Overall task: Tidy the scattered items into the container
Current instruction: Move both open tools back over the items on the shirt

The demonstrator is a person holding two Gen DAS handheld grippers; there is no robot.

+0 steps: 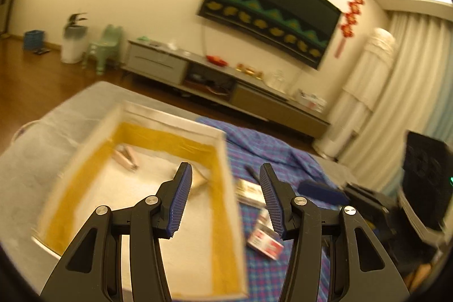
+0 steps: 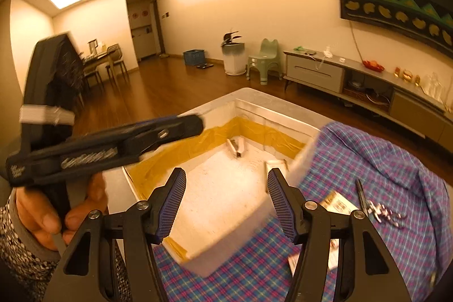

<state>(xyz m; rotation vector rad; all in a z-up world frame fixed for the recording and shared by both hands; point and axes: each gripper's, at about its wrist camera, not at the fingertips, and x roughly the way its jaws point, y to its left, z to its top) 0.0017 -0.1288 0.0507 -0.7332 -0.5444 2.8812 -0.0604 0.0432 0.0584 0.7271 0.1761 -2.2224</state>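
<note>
Centrally, a white foam box [image 2: 226, 203], rectangular and thick-walled, sits on a plaid cloth [image 2: 254, 268] of blue and pink checks; a band of yellow-brown tape [image 2: 198, 149] lines its inner walls. Inside, near the far wall, lies a small pale clip-like item [image 2: 236, 147], too blurred to name, and a flat pale piece [image 2: 273, 162] rests by the right wall. Outside, on the cloth just right of the box, lie printed packets [image 1: 264, 241], a dark pen [image 2: 360, 191] and a tangle of metal keys [image 2: 382, 212]. Left gripper [image 1: 225, 188]: ribbed blue pads spread apart, nothing between them, over the box's right wall. Right gripper [image 2: 226, 194]: jaws likewise spread and empty above the box. A bare hand [image 2: 56, 214] with a speckled sleeve grips the left tool's black handle.
</note>
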